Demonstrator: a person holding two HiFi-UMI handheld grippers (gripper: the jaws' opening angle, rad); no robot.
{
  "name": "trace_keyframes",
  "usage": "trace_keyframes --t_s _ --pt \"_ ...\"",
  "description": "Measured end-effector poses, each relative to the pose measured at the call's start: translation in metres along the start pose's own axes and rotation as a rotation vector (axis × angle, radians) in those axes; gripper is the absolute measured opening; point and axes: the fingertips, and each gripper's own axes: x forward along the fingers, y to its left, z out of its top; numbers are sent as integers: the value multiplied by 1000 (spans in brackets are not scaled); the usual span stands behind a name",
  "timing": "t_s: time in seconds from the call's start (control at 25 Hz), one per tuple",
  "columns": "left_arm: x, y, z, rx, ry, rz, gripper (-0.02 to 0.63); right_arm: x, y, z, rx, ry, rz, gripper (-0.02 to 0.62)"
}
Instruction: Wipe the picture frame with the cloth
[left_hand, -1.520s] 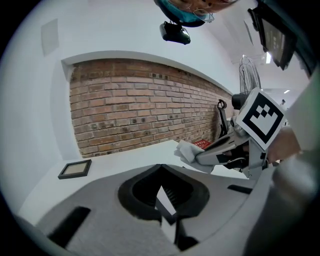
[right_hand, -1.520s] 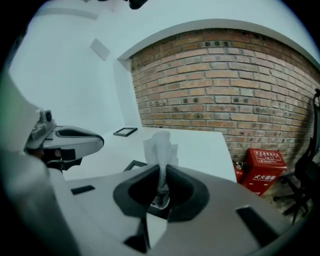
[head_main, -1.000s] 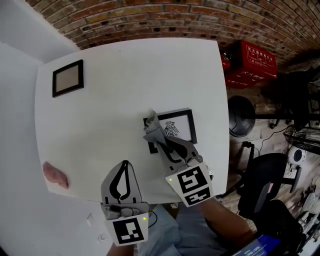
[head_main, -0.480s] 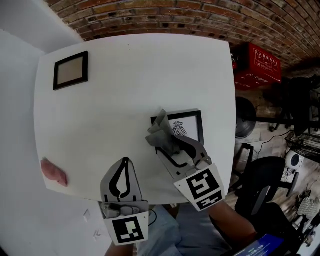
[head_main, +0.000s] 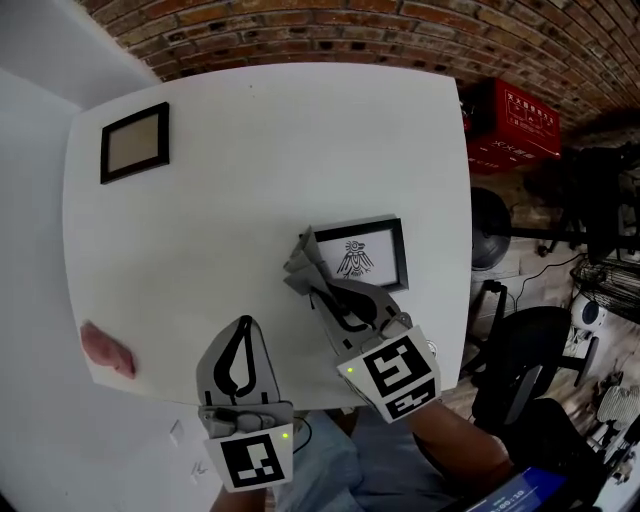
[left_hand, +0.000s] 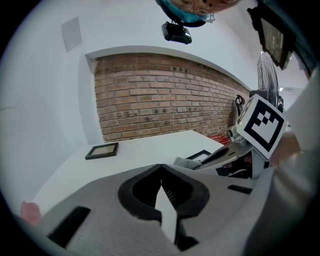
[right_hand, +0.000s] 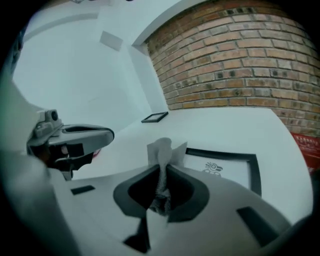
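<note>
Right hand-held gripper (head_main: 312, 283) tight on cloth (head_main: 298, 260) over picture frame (head_main: 362, 257), its left edge hidden; left hand-held gripper (head_main: 246, 328) closed, empty.

Picture frames: two. Black frame with bird print (head_main: 358, 255) at near right of bench (head_main: 300, 120); black frame with tan insert (head_main: 134, 142) at far left corner.
Cloth: one, grey cloth (head_main: 298, 262).
Pink lump (head_main: 108, 350): one, at bench's left edge.
Grippers: two, left gripper (head_main: 247, 325) and right gripper (head_main: 315, 288).
Bench: one, white.
Off bench, on floor: one red crate (head_main: 512, 122) clearly seen, one black chair (head_main: 520, 365).
</note>
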Motion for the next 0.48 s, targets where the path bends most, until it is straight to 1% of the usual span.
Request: trace_keyframes --t_s 0.16,0.48 --pt "2 -2 0 10 5 -12 9 2 -8 -9 45 24 -17 34" --pt "5 -8 2 24 1 -33 9 -6 -29 -12 104 11 -74 34"
